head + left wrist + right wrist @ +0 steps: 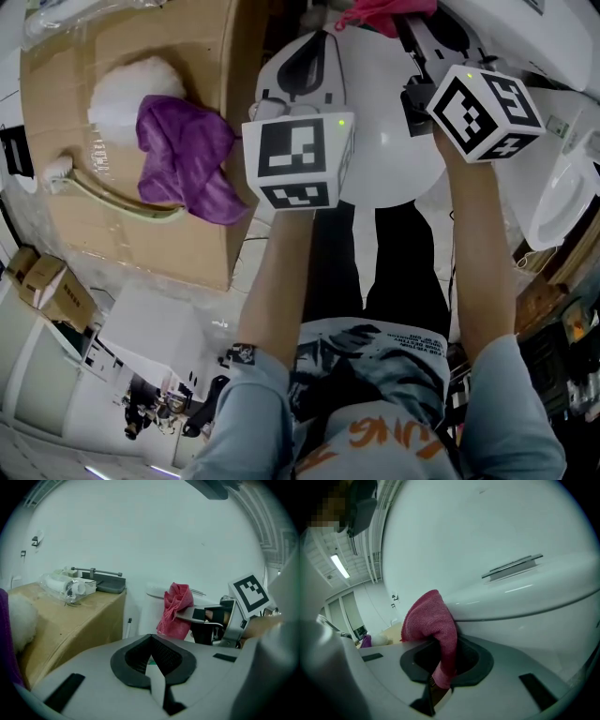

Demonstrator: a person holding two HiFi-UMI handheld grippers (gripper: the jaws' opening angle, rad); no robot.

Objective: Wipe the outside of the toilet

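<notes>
The white porcelain toilet stands straight ahead of the person, lid down, with a brown cardboard box just beside it on the left. A red-pink woven cloth is pressed against the toilet's outer shell, just under an overhanging rim. The right gripper is clamped on the cloth's lower fold, the rest bunched above the jaws. The left gripper hangs over the lid's left edge, jaws closed together on nothing. On the box lie a crumpled purple cloth and a white fluffy wad touching it — and, further back, a clear plastic-wrapped bundle.
</notes>
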